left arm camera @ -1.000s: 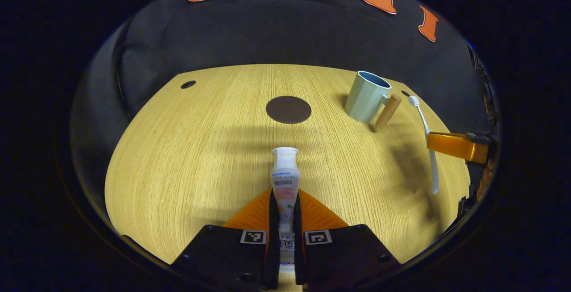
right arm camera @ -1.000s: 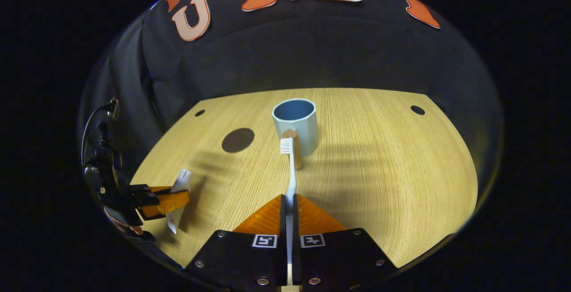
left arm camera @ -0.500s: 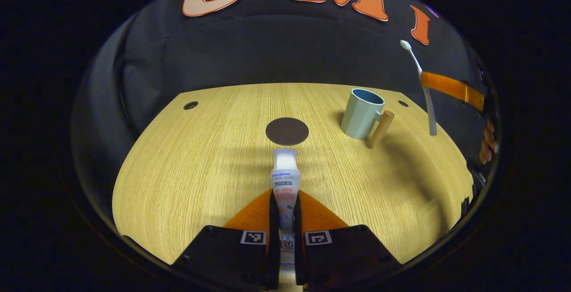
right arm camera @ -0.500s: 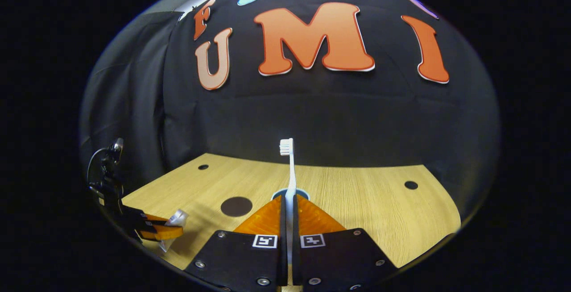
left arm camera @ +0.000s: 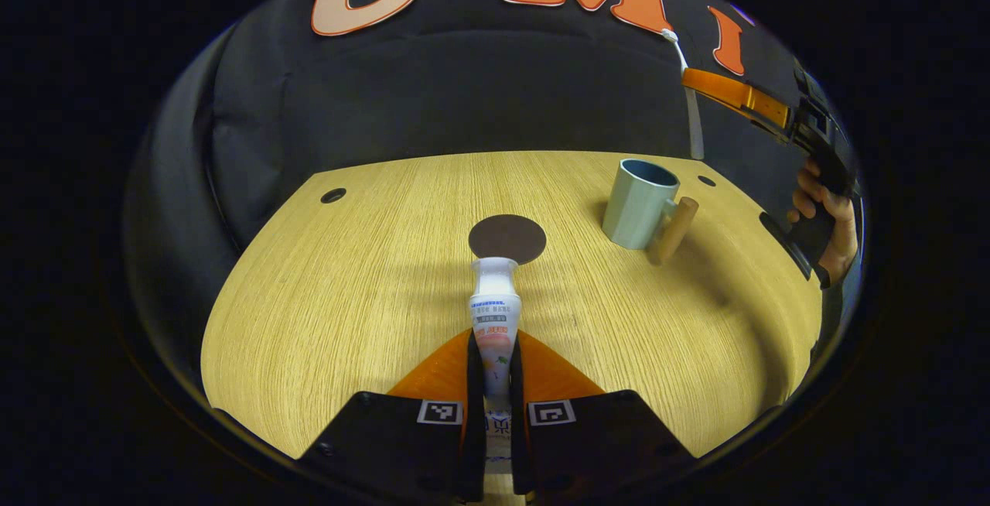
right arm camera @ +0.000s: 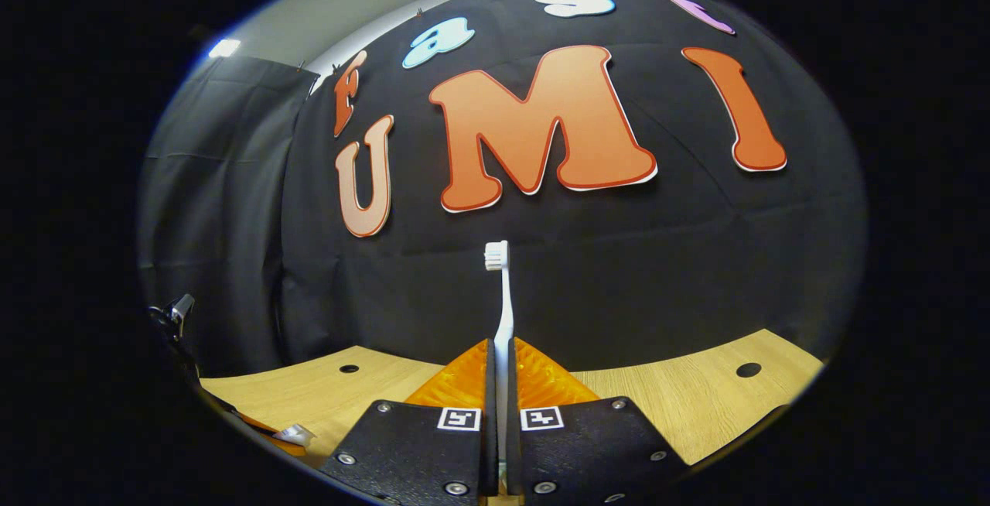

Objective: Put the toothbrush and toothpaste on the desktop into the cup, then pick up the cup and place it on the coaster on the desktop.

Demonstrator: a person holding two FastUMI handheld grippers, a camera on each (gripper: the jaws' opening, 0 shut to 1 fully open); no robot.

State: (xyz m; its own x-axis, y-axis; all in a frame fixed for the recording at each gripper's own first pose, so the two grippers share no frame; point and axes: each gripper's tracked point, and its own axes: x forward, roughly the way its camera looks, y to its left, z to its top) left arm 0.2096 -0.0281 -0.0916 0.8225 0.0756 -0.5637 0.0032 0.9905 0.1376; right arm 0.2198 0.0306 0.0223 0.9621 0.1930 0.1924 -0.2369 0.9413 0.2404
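Right gripper (right arm camera: 499,382) pinches the toothbrush (right arm camera: 503,305) bristles-up; the handle end should drop straight into the cup (left arm camera: 639,203) below; left gripper (left arm camera: 495,382) clamps the toothpaste (left arm camera: 495,312), coaster (left arm camera: 507,238) just ahead.

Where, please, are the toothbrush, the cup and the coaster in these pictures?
toothbrush (right arm camera: 503,312): right gripper view, on its handle.
cup (left arm camera: 636,204): left gripper view, on its outer wall.
coaster (left arm camera: 506,238): left gripper view, on its middle.

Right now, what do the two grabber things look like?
Each gripper, left gripper and right gripper, has a black body with two small square black-and-white markers side by side and ribbed wedge-shaped fingers. Screws dot the right one's body. A bare hand wraps the right gripper's black handle.
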